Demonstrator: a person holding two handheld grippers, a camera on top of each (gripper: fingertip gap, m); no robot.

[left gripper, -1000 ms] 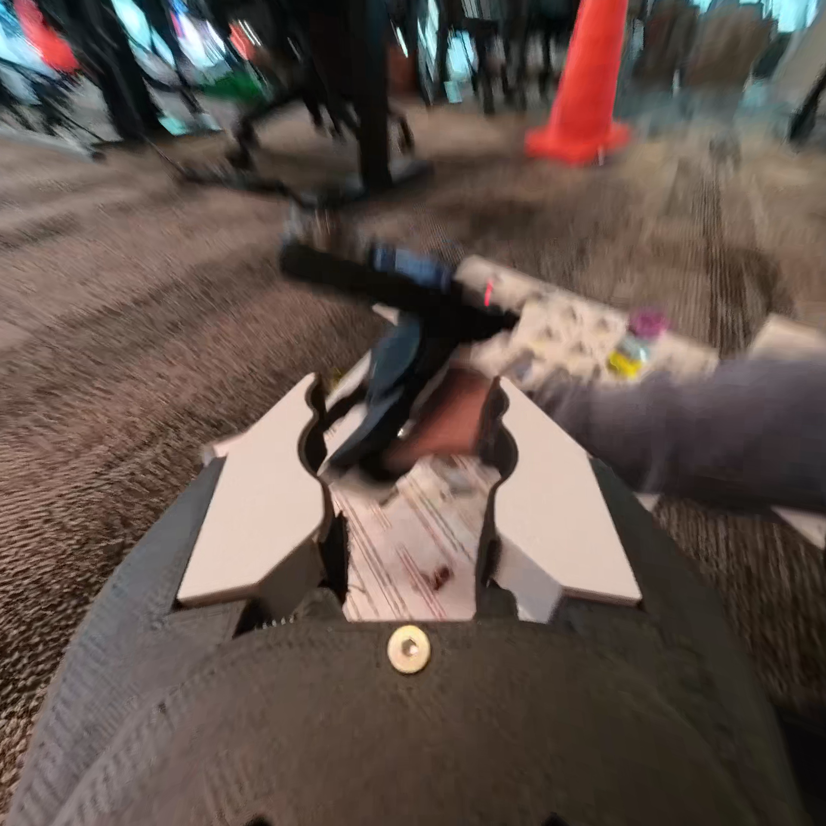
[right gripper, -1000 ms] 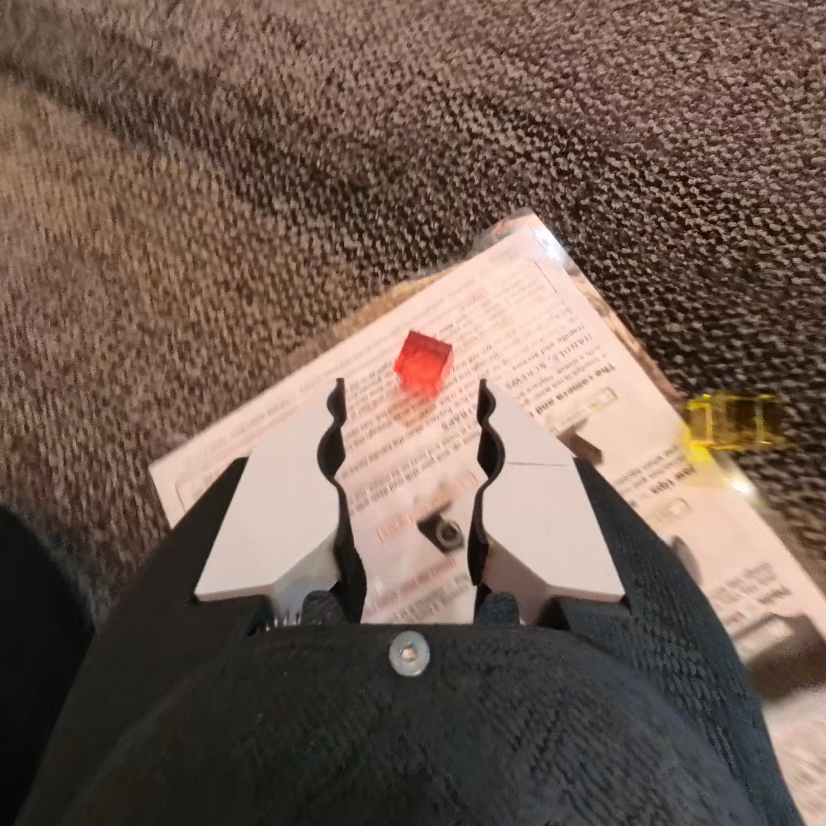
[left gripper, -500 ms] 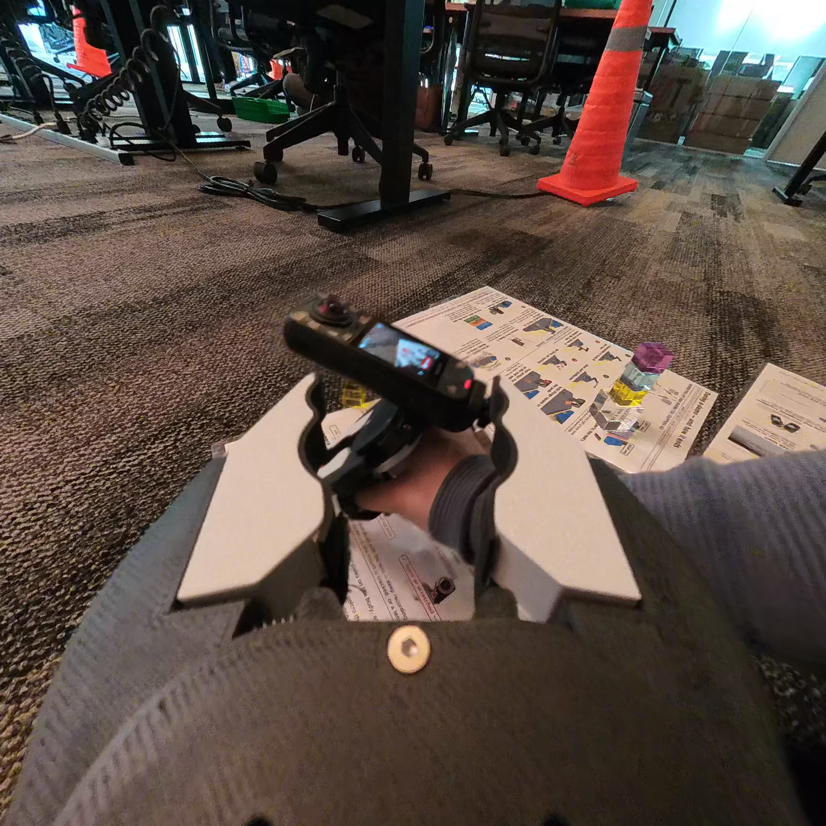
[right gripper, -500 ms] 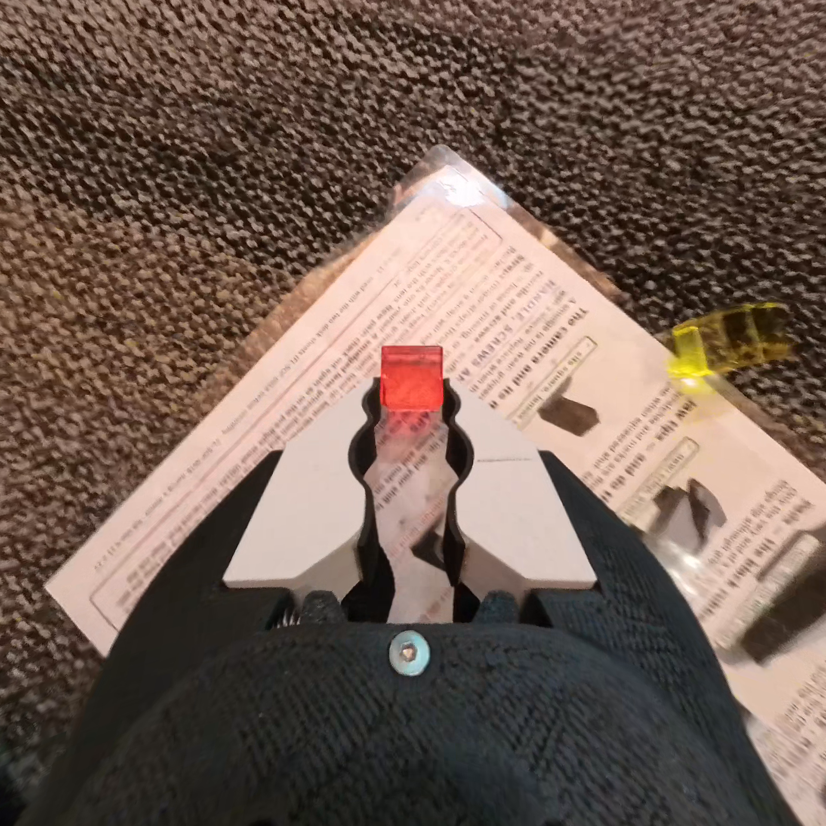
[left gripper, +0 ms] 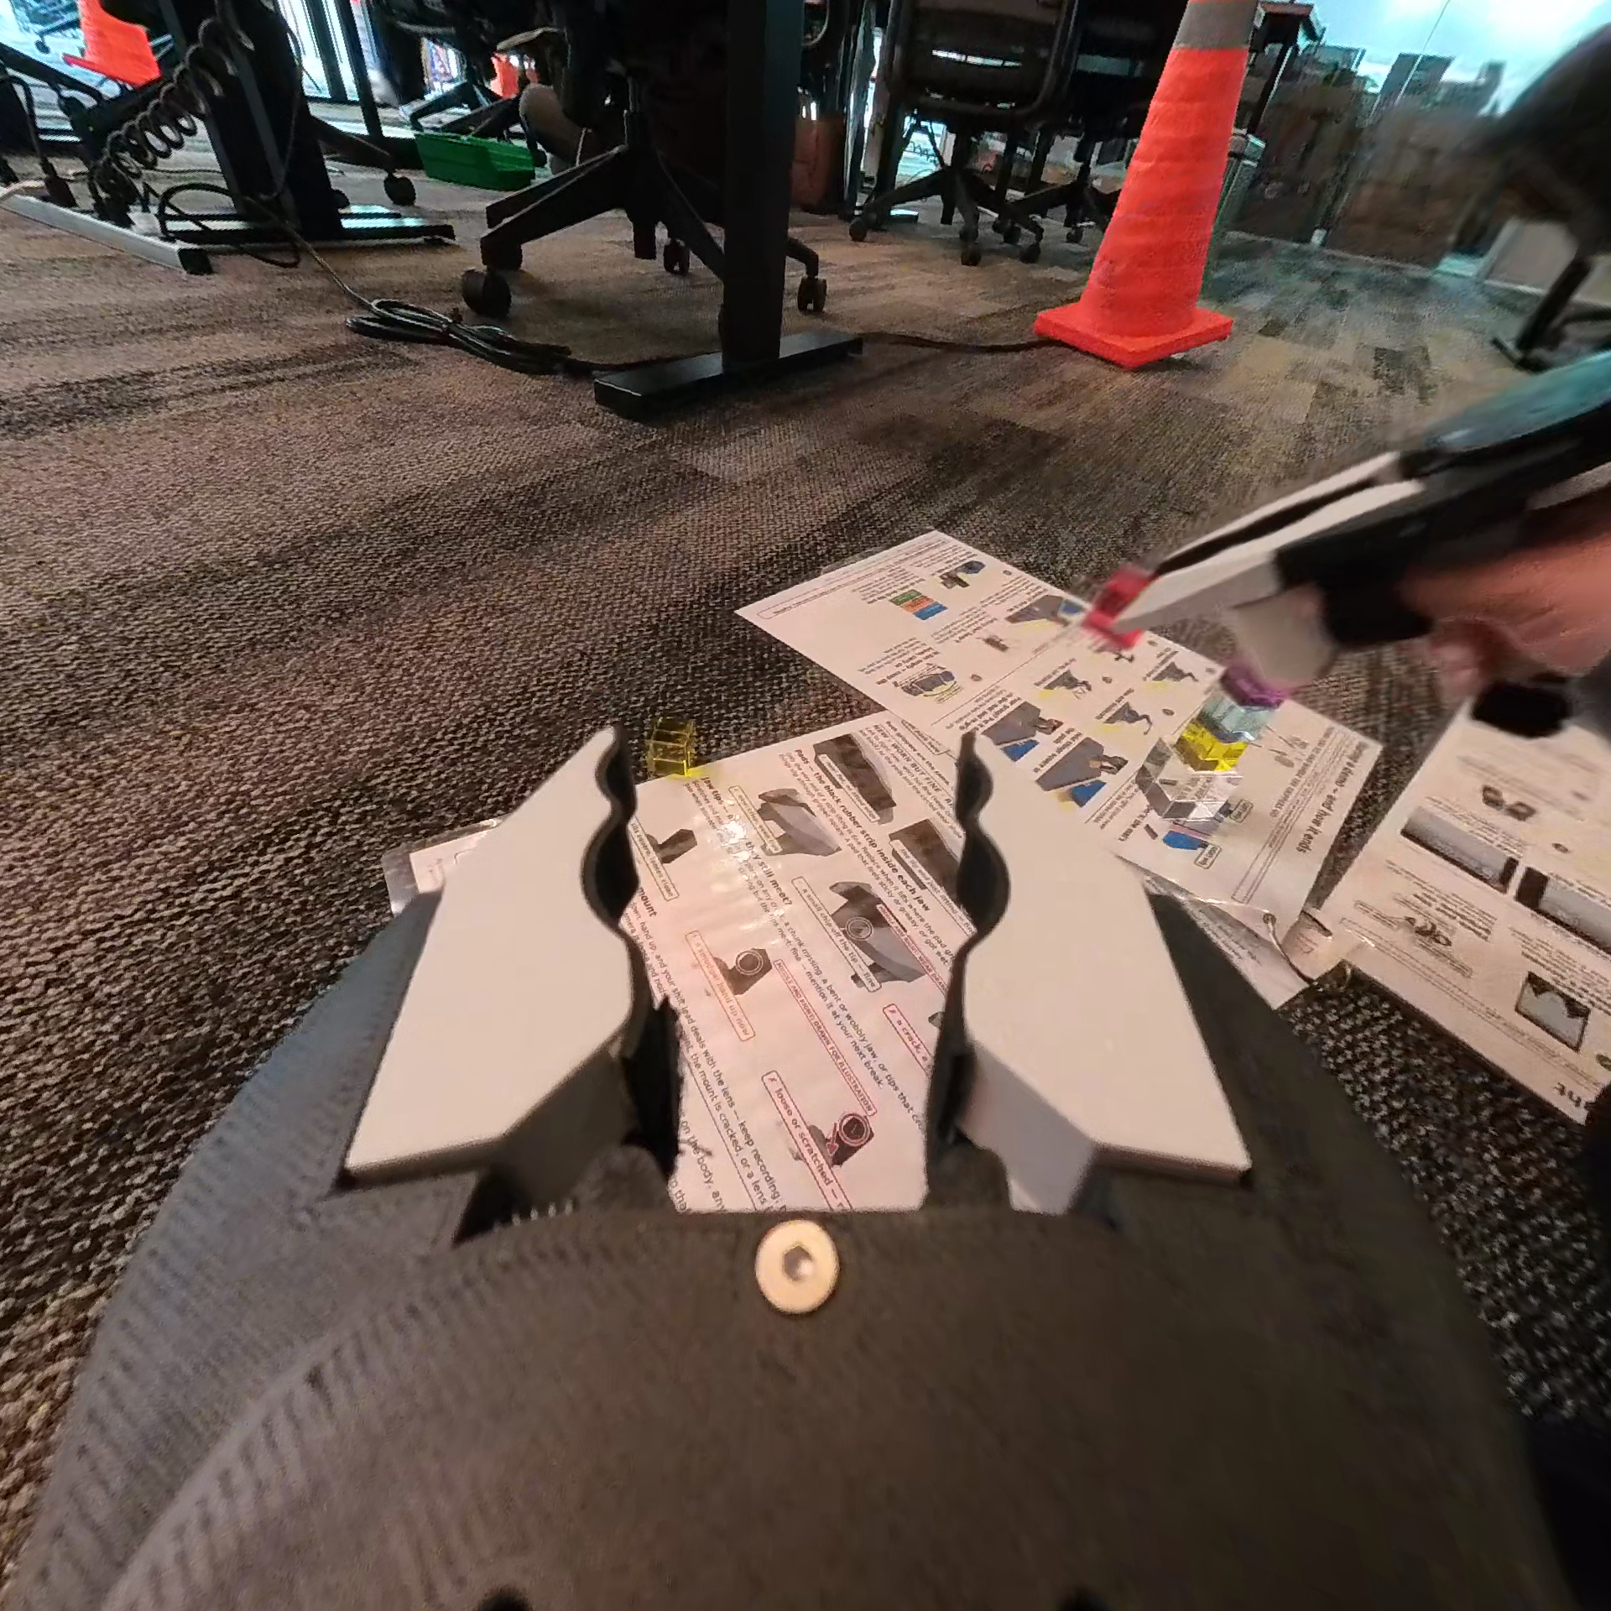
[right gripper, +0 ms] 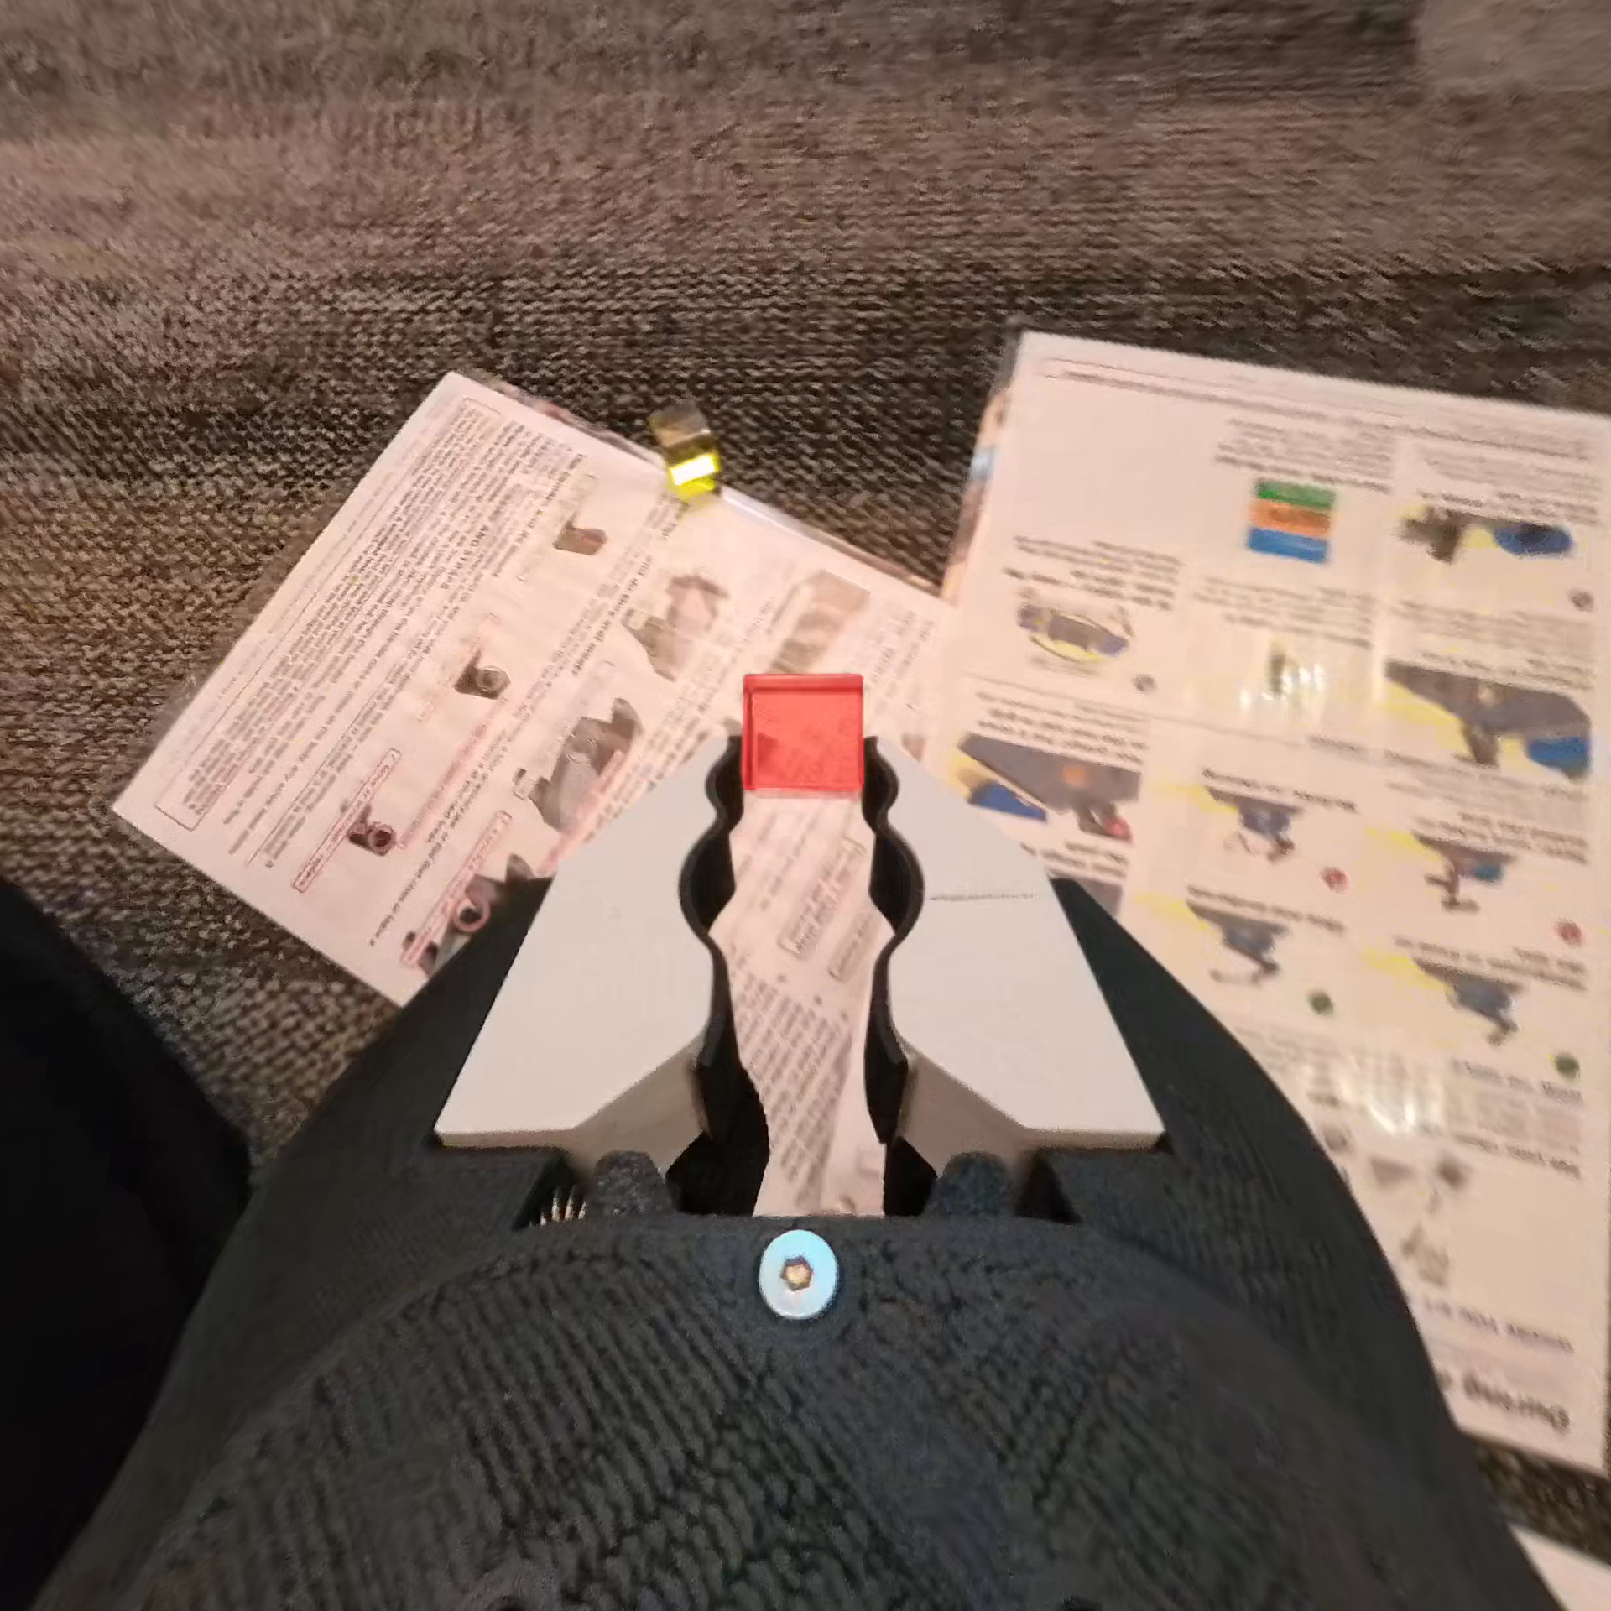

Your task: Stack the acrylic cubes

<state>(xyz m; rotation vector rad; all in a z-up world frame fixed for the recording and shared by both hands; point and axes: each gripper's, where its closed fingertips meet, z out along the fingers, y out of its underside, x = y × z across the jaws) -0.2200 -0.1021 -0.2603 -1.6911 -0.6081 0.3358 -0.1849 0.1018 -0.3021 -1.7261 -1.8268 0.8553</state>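
Observation:
My right gripper (right gripper: 802, 750) is shut on a translucent red cube (right gripper: 802, 734), held at its fingertips above the printed sheets (right gripper: 488, 680). The left wrist view shows that gripper (left gripper: 1124, 610) at the right with the red cube (left gripper: 1111, 608) in its tips, above a small stack of translucent cubes (left gripper: 1212, 750) topped by a purple one (left gripper: 1251, 689). My left gripper (left gripper: 789, 758) is open and empty, hovering over a printed sheet (left gripper: 785, 915). A yellow translucent cube (left gripper: 669, 748) lies on the carpet just beyond its left fingertip; it also shows in the right wrist view (right gripper: 689, 458).
Several laminated printed sheets (left gripper: 1499, 915) lie on grey carpet (left gripper: 261, 610). An orange traffic cone (left gripper: 1151, 200), a desk leg with a flat foot (left gripper: 741, 261), office chairs (left gripper: 610, 174) and cables (left gripper: 453, 331) stand farther back. A person's hand (left gripper: 1517, 628) holds the right gripper.
My right gripper closed on the red cube lying on the sheet, lifted it and carried it to the right toward the cube stack. My left gripper stayed open.

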